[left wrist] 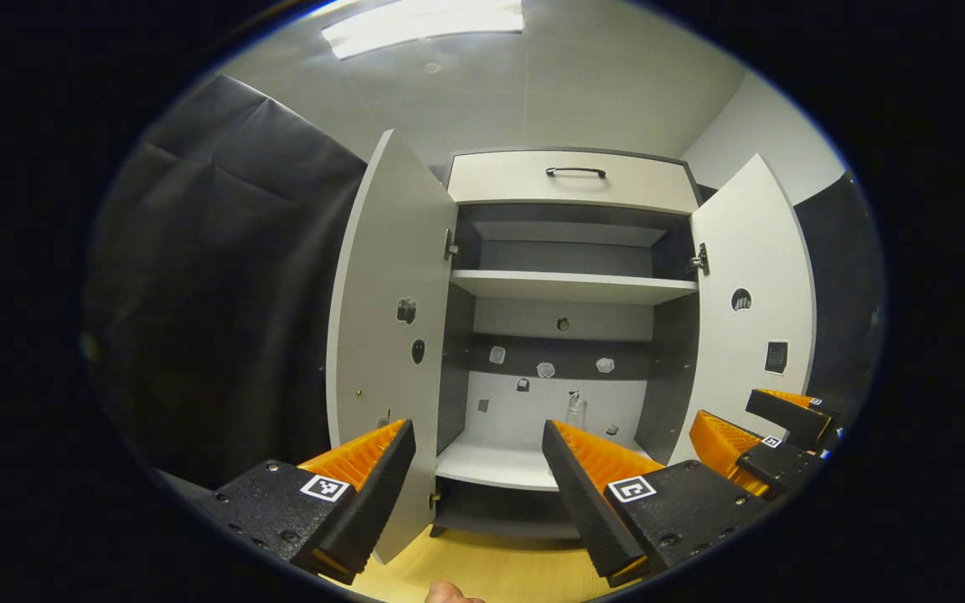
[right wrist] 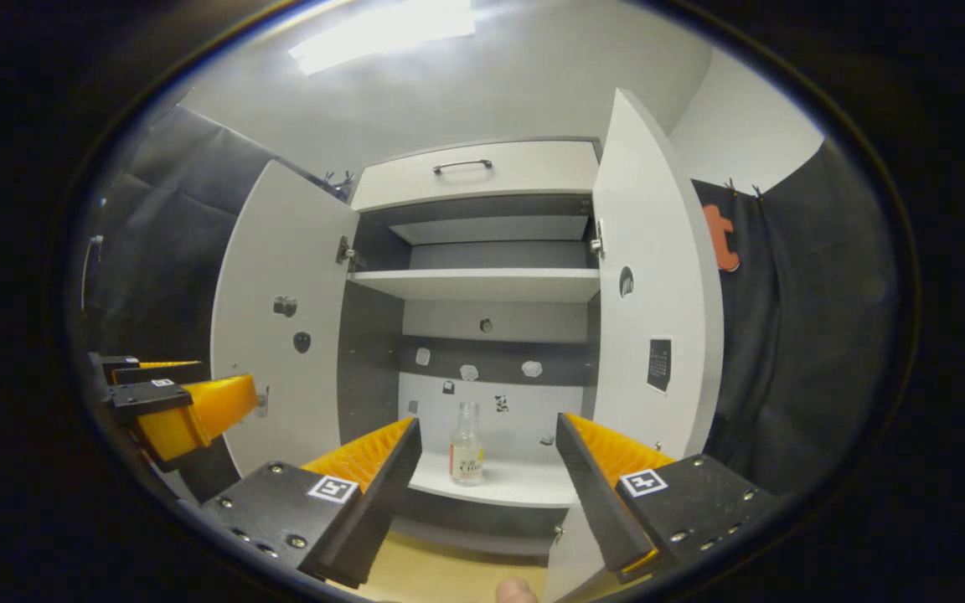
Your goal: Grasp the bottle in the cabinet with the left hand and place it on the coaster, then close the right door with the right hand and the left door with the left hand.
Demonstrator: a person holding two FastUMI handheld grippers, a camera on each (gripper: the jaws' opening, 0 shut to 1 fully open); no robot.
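Observation:
A small clear bottle (right wrist: 467,456) with a label stands upright on the lower shelf (right wrist: 516,481) of the open cabinet. In the left gripper view the bottle (left wrist: 575,410) is far off, just above my right finger. My left gripper (left wrist: 476,429) is open and empty, in front of the cabinet and well short of the shelf. It also appears at the left edge of the right gripper view, as the left gripper (right wrist: 181,402). My right gripper (right wrist: 489,423) is open too, holding nothing. Both the left door (left wrist: 390,335) and the right door (left wrist: 755,318) stand wide open.
A drawer with a dark handle (left wrist: 575,172) tops the cabinet, and an upper shelf (left wrist: 570,286) is bare. Black cloth walls stand on both sides. A light wooden surface (left wrist: 491,569) lies below the cabinet. The right gripper (left wrist: 759,444) hangs near the right door.

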